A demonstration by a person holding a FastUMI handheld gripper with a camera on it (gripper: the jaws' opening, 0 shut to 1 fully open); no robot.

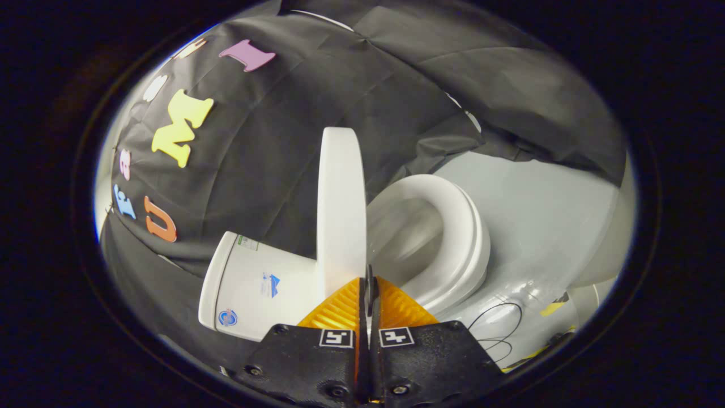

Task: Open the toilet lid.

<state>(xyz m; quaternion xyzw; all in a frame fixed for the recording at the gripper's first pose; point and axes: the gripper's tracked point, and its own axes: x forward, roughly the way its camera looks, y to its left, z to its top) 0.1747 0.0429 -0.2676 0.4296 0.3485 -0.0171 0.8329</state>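
We see the tongs [369, 283] with their two orange fingers [340, 310] pressed close together, only a thin slit between them. The tips sit right at the lower edge of the toilet lid [341, 207], and we cannot tell whether a sliver of that edge is pinched between them. The lid stands raised, edge-on to us, rising toward twelve o'clock from the fingertips. At about two o'clock from the tips lies the uncovered seat [456, 238], ringing the bowl [405, 235]. At nine o'clock of the lid sits the white tank [255, 283]. Thin black wires [498, 326] loop at four o'clock, near the toilet's side.
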